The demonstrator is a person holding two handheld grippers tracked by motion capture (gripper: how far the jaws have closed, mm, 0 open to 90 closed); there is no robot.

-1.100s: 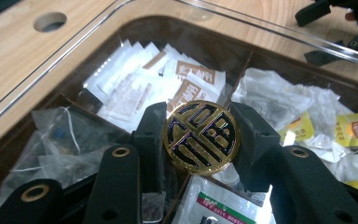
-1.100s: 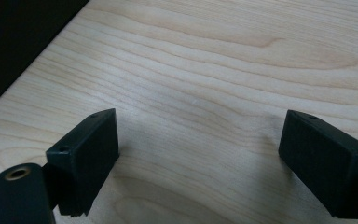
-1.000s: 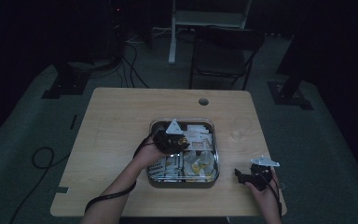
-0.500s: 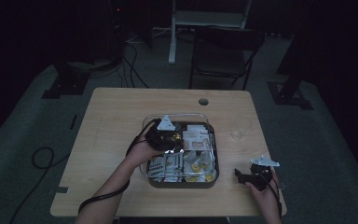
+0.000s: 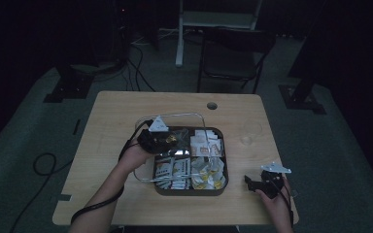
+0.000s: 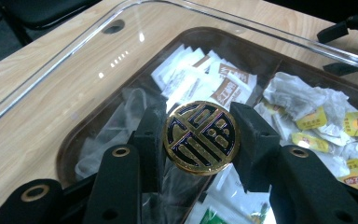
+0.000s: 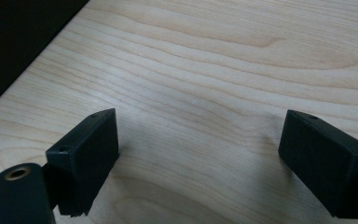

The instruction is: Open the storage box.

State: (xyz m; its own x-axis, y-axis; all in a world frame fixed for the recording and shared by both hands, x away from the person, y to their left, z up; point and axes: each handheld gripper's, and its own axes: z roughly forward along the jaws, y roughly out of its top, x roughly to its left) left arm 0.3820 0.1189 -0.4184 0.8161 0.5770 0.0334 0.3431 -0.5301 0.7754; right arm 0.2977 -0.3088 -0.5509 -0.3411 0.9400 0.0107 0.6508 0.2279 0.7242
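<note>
Left gripper (image 6: 199,135) clamping lid knob (image 6: 200,138), tea-bag box (image 6: 98,135)

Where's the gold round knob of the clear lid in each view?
High view: knob hidden between the left tongs, over the tray's far-left corner.
Left gripper view: gold knob centre, clamped.
Right gripper view: bare table.
Shared landmark: wooden tabletop.

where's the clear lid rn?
In the high view the clear lid is held over the left part of the tea-bag box, the left tongs clamped on its round gold knob.
</note>
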